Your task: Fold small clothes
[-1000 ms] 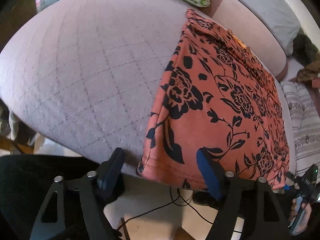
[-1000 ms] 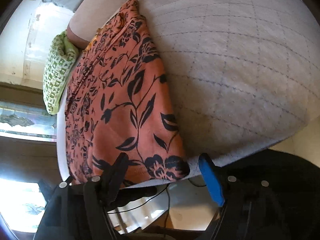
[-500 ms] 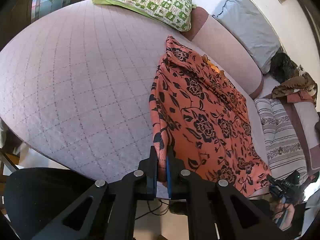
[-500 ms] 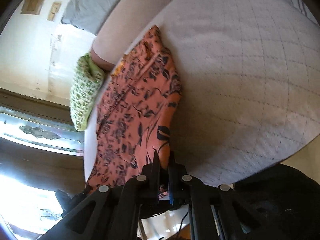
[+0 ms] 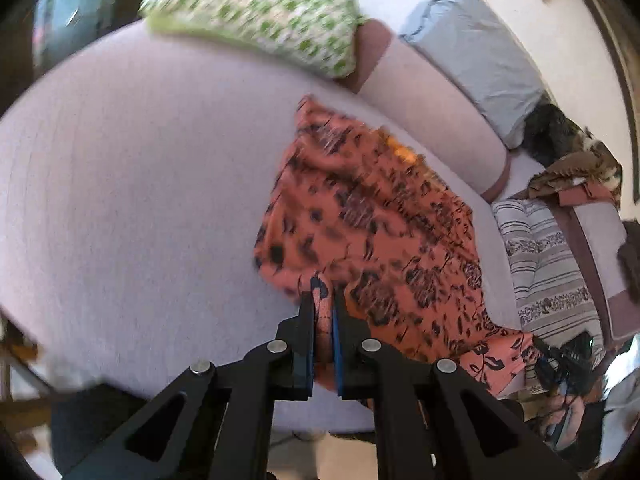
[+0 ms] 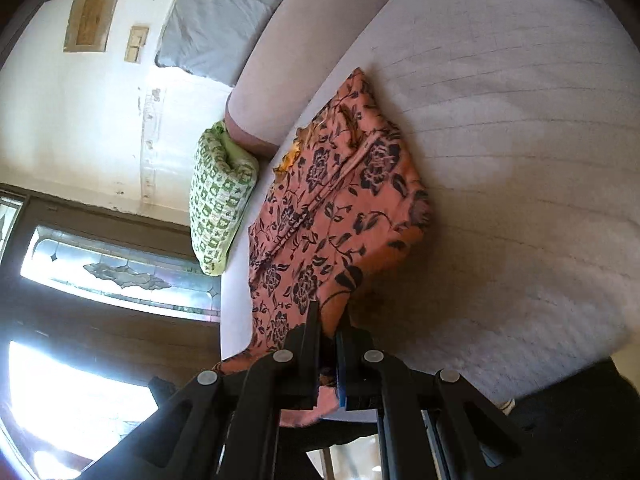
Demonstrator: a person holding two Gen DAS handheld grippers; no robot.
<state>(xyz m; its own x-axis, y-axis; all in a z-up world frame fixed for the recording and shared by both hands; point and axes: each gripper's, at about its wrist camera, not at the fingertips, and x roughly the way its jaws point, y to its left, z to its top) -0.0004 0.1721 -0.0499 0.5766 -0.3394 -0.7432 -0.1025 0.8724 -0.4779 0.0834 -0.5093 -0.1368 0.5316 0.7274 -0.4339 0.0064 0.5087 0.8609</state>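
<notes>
An orange garment with a black flower print lies lengthwise on the pale quilted bed. My left gripper is shut on its near hem corner and holds that corner up off the bed, so the cloth bunches behind it. In the right wrist view the same garment rises from the bed toward my right gripper, which is shut on the other near corner. Between those jaws only a pinched fold of orange cloth shows. The far end of the garment still rests on the bed by the bolster.
A green patterned pillow and a pink bolster lie at the bed's far end, a grey pillow behind them. Striped bedding and a heap of brown clothes sit at the right. A window is at the left.
Both grippers went from open around the near hem to shut on it. They have since risen, lifting the near edge off the bed and toward the far end.
</notes>
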